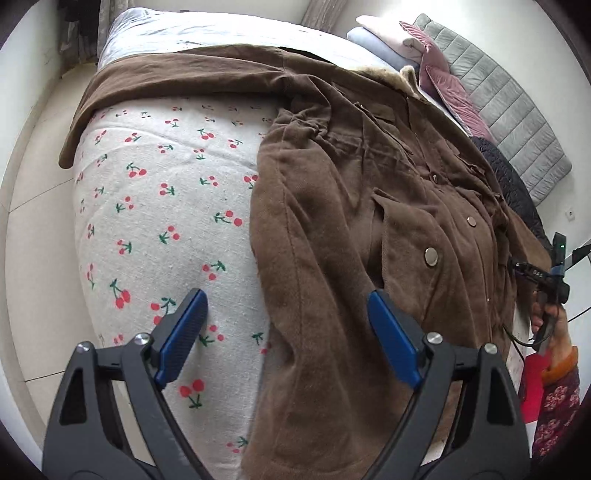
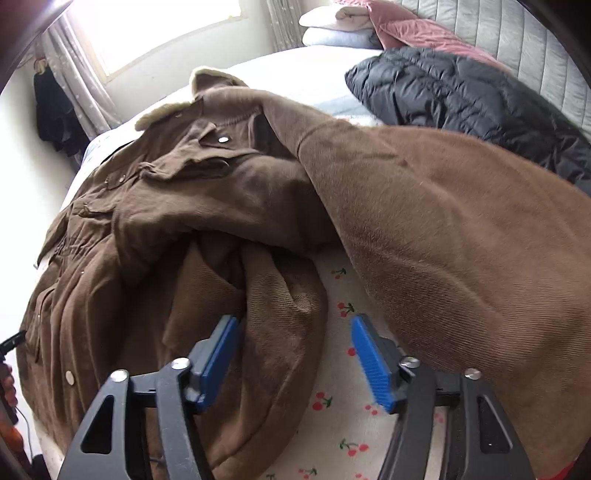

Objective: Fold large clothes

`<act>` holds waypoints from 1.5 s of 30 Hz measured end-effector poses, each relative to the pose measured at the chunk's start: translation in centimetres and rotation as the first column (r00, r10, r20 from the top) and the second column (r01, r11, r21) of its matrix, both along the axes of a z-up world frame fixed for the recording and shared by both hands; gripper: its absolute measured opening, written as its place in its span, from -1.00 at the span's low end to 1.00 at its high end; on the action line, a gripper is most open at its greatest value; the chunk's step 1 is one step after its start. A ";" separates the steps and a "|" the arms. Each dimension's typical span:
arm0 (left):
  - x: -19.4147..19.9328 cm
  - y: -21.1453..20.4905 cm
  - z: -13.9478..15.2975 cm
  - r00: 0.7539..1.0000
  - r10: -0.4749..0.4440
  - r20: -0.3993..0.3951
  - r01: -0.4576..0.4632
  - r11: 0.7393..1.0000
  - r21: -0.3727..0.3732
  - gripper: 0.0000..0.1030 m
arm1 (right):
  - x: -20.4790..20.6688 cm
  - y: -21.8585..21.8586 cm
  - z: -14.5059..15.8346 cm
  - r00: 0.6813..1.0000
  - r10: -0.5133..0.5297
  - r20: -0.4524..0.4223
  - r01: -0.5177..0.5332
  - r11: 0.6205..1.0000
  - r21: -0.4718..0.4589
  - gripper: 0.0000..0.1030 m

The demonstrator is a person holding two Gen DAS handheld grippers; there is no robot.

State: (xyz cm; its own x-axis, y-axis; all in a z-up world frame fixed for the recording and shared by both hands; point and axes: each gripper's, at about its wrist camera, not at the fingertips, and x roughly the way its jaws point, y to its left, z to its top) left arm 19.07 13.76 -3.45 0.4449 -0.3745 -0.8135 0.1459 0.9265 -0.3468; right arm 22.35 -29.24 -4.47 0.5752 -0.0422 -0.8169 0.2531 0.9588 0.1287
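A large brown coat lies spread front-up on a bed covered by a white sheet printed with red cherries. Its snap-buttoned front runs down the middle of the garment, and a pale fleecy collar sits at the end nearest the window. One sleeve stretches out flat across the bed to its far edge; the other sleeve, seen from the right wrist, crosses the foreground at right, though the close, distorted view makes it hard to tell whether it lies on the sheet or is raised off it. The left gripper hangs over the coat's side edge with its blue-padded jaws wide apart, one pad above the cherry sheet and the other above the brown cloth, neither pressing on anything. The right gripper points down at a bunched fold of the coat; its jaws are also parted, with the left pad just beside or touching the fold and the right pad over bare sheet, so nothing is clamped. A black quilted jacket lies beyond the coat, near folded clothes and a pink quilted item at a grey padded headboard. In the left wrist view, a hand in a floral sleeve appears at the right margin.
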 end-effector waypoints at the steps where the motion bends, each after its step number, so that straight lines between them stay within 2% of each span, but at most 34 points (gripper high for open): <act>1: -0.2 0.2 -0.1 1.000 -0.003 -0.012 0.002 0.999 -0.034 0.73 | 0.5 -0.2 -0.7 1.000 -0.001 -0.001 0.001 1.000 0.025 0.00; 2: -0.3 0.3 -0.3 1.000 -0.010 -0.028 0.008 0.997 -0.074 0.76 | 0.8 -0.4 -1.2 1.000 -0.005 0.001 0.005 0.999 0.049 -0.05; 3: -0.5 0.3 -0.5 0.999 -0.016 -0.042 0.011 0.994 -0.108 0.81 | 1.0 -0.5 -1.7 1.000 -0.011 0.009 0.010 0.997 0.077 -0.17; 4: -0.7 0.2 -0.7 0.999 -0.019 -0.044 0.013 0.993 -0.116 0.82 | 1.0 -0.6 -2.0 1.000 -0.014 0.027 0.011 0.994 0.107 -0.39; 6: -1.1 -0.4 -0.7 0.999 -0.034 -0.033 0.031 0.997 -0.076 0.82 | 0.5 -0.5 -2.0 0.999 -0.011 0.050 0.003 0.989 0.150 -0.74; 7: -1.4 -0.7 -0.5 0.999 -0.040 -0.030 0.038 0.998 -0.053 0.82 | 0.1 -0.3 -1.5 0.998 -0.011 0.060 0.003 0.990 0.140 -0.79; 10: -2.0 -1.1 -0.3 0.998 -0.051 -0.034 0.050 0.998 -0.033 0.82 | -2.6 1.4 1.7 0.991 0.014 0.131 -0.025 0.996 0.081 -0.84; 16: -3.3 0.1 0.4 0.998 -0.038 -0.055 0.033 0.996 -0.083 0.82 | -10.9 5.0 8.5 0.975 0.055 0.213 -0.065 0.997 0.040 -0.85; 18: -3.6 0.5 0.7 0.998 -0.032 -0.053 0.027 0.995 -0.091 0.82 | -14.0 5.4 10.2 0.971 0.041 0.237 -0.056 0.997 0.057 -0.85; 21: -4.4 1.3 1.5 0.999 -0.024 -0.029 0.021 0.997 -0.075 0.82 | -18.8 5.1 12.1 0.964 0.016 0.265 -0.053 0.990 0.133 -0.85; 24: -5.3 2.0 2.0 1.000 -0.018 -0.006 0.018 0.999 -0.038 0.82 | -21.6 3.1 11.8 0.969 -0.050 0.244 0.001 0.980 0.197 -0.82; 26: -5.9 2.4 2.1 1.000 -0.021 0.001 0.021 1.000 -0.007 0.82 | -22.7 1.1 10.9 0.969 -0.129 0.209 0.085 0.974 0.208 -0.73; 29: -7.1 2.8 2.2 0.999 -0.040 0.020 0.039 0.998 0.053 0.82 | -24.6 -1.4 10.2 0.948 -0.253 0.191 0.233 0.965 0.119 -0.58; 30: -7.5 2.9 2.2 0.998 -0.054 0.030 0.052 0.996 0.072 0.82 | -25.0 -1.7 9.9 0.946 -0.263 0.190 0.247 0.963 0.103 -0.46; 32: -8.4 3.0 2.1 0.994 -0.100 0.055 0.093 0.989 0.111 0.82 | -25.4 -2.0 9.0 0.954 -0.250 0.168 0.239 0.967 0.085 -0.23; 34: -9.4 2.9 1.7 0.986 -0.156 0.067 0.145 0.979 0.145 0.82 | -25.1 -1.5 7.8 0.968 -0.219 0.123 0.216 0.976 0.032 0.09; 35: -9.8 2.8 1.5 0.981 -0.179 0.070 0.166 0.973 0.157 0.82 | -24.7 -1.0 6.9 0.976 -0.195 0.093 0.197 0.980 -0.007 0.12; 39: -11.5 2.3 0.7 0.961 -0.267 0.075 0.244 0.941 0.234 0.82 | -23.4 1.0 2.7 0.997 -0.083 -0.009 0.082 0.994 -0.069 0.20; 44: -12.2 0.6 -0.9 0.939 -0.337 0.074 0.281 0.870 0.405 0.83 | -20.9 2.6 -2.4 0.989 -0.002 -0.150 -0.022 0.988 -0.153 0.22; 45: -12.1 0.5 -1.1 0.937 -0.340 0.086 0.277 0.868 0.412 0.83 | -20.5 3.0 -3.1 0.985 0.007 -0.170 -0.038 0.983 -0.180 0.23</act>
